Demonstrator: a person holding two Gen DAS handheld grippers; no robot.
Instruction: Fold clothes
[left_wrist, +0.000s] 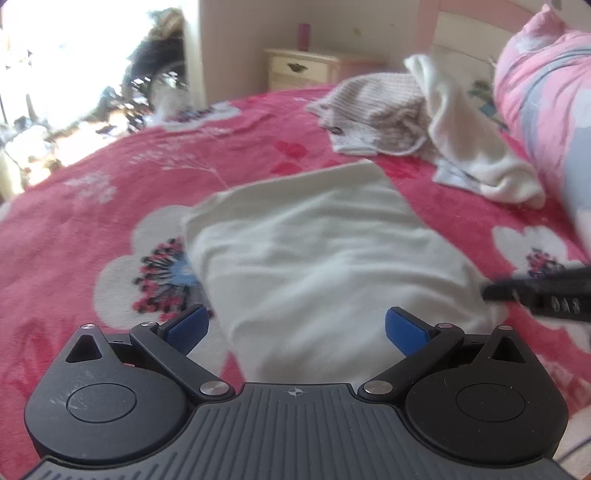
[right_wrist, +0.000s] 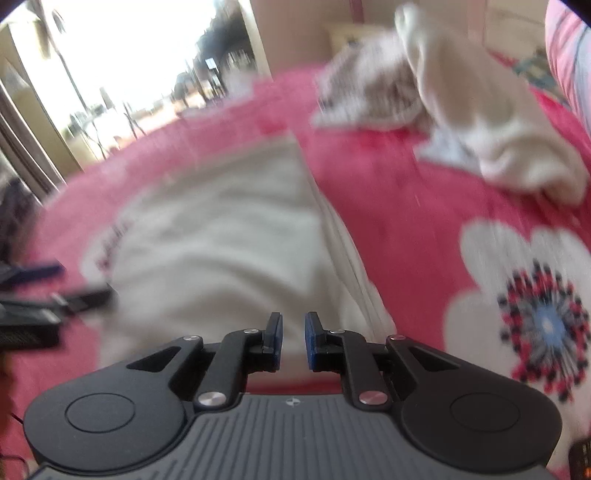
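- White garment (left_wrist: 325, 254) flat on the bed (left_wrist: 92, 192) as a long, narrowed panel, layered edge along one side; looks partly folded, shorter folds likely left.
- Heap of unfolded clothes (left_wrist: 417, 118) beyond: ribbed knit, soft cream fleece.
- Left claw (left_wrist: 295, 330) spread wide, empty.
- Right claw (right_wrist: 293, 339) nearly closed, narrow gap, gripping nothing visible.

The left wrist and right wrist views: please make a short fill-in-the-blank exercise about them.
1. The left gripper has its jaws wide ____.
2. The white garment lies on a ____ blanket with flowers.
3. The right gripper has its jaws nearly ____, with a narrow gap.
4. The heap of unfolded clothes lies ____ the white garment.

Missing words: open; pink; closed; beyond
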